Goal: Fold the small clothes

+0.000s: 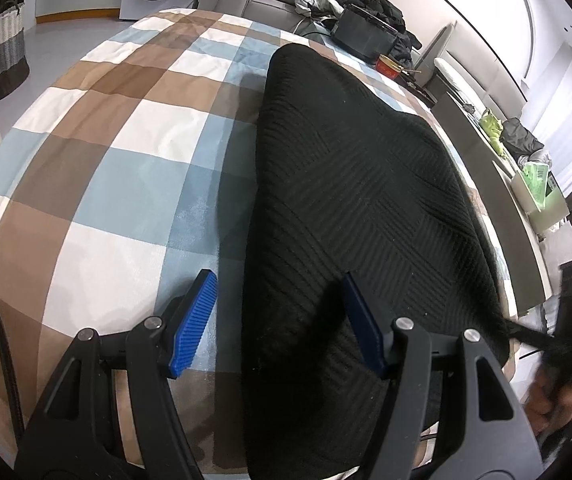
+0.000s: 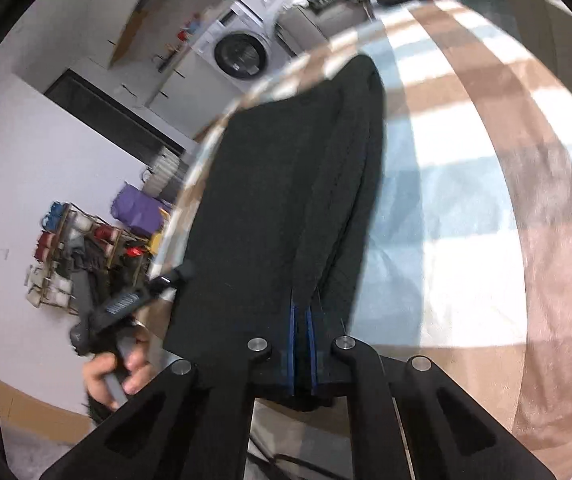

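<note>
Garment: 1 black ribbed knit piece [image 1: 349,208] lies lengthwise on the checked cover [image 1: 98,152], along the cover's right side as the left wrist view has it, its far end reaching toward the far edge and its near end at the near edge under both tools. In the right wrist view it appears already doubled lengthwise, though blur makes this uncertain.

Step in hand, by my reading: gripping the near end ready to carry it over toward the far end.

How to do it well:
- Both near corners should be caught before any lift; only 1 is caught now.
- Lift level, so the knit does not skew, and keep the long edges aligned.
- Lay the near end down square on the far end, then release.
- Heavy knit will sag between 2 grip points; a low, slow carry should help.

Right gripper [image 2: 303,344]: jaws closed down tight, blue pads [image 2: 293,340] almost meeting with a thin layer of the black knit pinched between them. In the left wrist view a stretched tail of fabric runs off to it at the near right corner.

Left gripper [image 1: 278,316]: jaws about halfway apart, straddling the garment's left edge; 1 blue pad over bare cover, the other over the knit. Nothing clamped; whether the pads touch the fabric I cannot tell.
</note>
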Demonstrator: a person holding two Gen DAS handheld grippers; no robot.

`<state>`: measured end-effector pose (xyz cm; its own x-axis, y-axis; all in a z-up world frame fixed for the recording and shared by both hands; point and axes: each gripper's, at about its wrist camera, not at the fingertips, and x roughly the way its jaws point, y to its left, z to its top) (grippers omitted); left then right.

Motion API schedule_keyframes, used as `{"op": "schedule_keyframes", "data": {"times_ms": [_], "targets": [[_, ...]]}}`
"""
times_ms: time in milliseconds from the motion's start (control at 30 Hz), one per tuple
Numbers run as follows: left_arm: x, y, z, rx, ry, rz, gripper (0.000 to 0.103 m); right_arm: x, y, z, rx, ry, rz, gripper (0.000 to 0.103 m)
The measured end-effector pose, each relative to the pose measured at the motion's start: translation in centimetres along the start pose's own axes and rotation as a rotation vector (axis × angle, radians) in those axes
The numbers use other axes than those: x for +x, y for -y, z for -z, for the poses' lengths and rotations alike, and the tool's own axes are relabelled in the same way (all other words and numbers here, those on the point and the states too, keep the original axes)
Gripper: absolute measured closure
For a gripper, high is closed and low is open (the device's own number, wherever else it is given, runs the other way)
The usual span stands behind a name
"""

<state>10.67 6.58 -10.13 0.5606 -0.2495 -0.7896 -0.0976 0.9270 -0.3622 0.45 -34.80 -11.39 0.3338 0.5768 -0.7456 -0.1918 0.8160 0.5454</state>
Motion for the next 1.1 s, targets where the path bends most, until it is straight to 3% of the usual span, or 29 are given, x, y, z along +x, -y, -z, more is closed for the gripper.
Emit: {"op": "schedule_keyframes", "data": {"times_ms": [33, 133, 267, 400, 500, 567, 667, 833, 933, 1000, 1100], "targets": [[0.0, 0.0, 0.0, 0.004, -0.001, 0.000, 0.041, 0.9, -0.3, 0.3, -0.015, -0.020, 0.067, 0.097], [-0.1, 0.0, 0.0, 0.008, 0.002, 0.003, 0.041, 0.1, -0.4, 0.0, -0.018, 0.011, 0.022, 0.093], [0.3, -0.3, -0.5, -0.010, 0.004, 0.017, 0.041, -0.6, 0.3, -0.9, 0.014, 0.081, -0.044, 0.066], [0.9, 0.0, -1.0, -0.006, 0.004, 0.033, 0.041, 0.9, 0.2, -1.8, 0.049, 0.077, -0.084, 0.060], [1.2, 0.1, -1.4, -0.017, 0.006, 0.057, 0.045, 3.0, -0.2, -2.4, 0.056, 0.039, -0.111, 0.060], [1.6, -0.2, -1.6, -0.036, 0.005, 0.098, 0.064, 3.3, -0.6, -2.8, 0.027, 0.051, -0.105, 0.060], [1.7, -0.2, -1.9, -0.025, 0.033, 0.112, 0.080, 3.8, -1.6, -2.8, -0.017, 0.056, -0.074, 0.078], [3.1, 0.6, -4.1, -0.008, 0.034, 0.076, 0.080, 4.8, -1.2, -5.0, 0.015, 0.066, -0.063, 0.082], [3.2, 0.9, -4.7, 0.013, 0.012, 0.051, 0.078, 5.2, -1.0, -5.8, 0.028, 0.045, 0.009, 0.080], [2.4, 0.9, -4.3, 0.033, 0.024, 0.039, 0.077, 4.4, -1.2, -5.5, 0.015, 0.032, 0.068, 0.072], [1.0, 0.7, -3.3, 0.063, 0.046, -0.002, 0.074, 1.4, -2.0, -4.0, -0.042, 0.101, 0.149, 0.069]]}}
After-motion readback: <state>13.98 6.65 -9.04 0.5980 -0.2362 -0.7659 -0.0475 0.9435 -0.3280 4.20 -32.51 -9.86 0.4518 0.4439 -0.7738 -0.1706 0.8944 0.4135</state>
